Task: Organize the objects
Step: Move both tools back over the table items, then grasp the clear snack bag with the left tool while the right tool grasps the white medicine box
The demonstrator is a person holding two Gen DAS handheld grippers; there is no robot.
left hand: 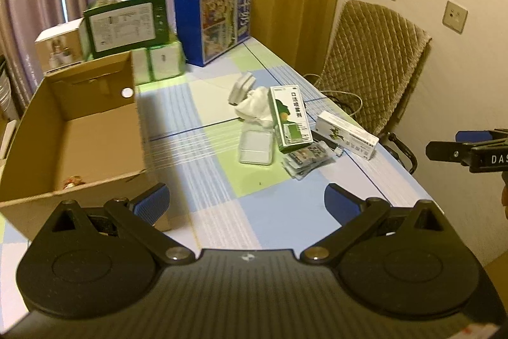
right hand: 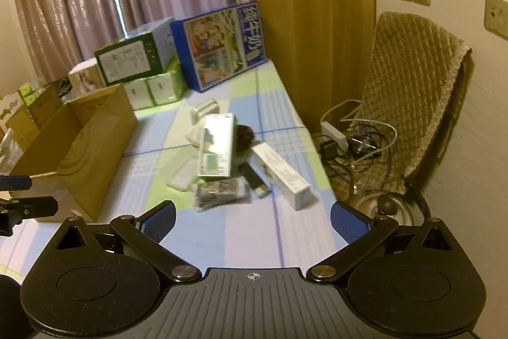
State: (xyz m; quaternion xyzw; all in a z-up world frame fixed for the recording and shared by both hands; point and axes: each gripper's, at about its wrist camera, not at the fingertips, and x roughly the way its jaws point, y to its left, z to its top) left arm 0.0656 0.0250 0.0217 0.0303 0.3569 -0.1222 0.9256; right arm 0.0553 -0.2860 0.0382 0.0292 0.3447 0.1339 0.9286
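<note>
We hold the left gripper above the near part of the table, its blue-padded fingers spread wide with nothing between them. The right gripper is likewise spread wide and empty, over the near edge of the same checked tablecloth. An open cardboard box stands on the left side of the table, just beside the left gripper's left finger; a small item lies at its near inner corner, too small to identify. The loose objects sit in a cluster toward the right side of the table, well apart from the box: a green-and-white carton resting partly on a white cloth, a clear plastic case just beside it, a stack of flat packets touching the carton's near end, and a long white carton nearest the table's right edge. A padded chair stands beyond that edge.
</note>
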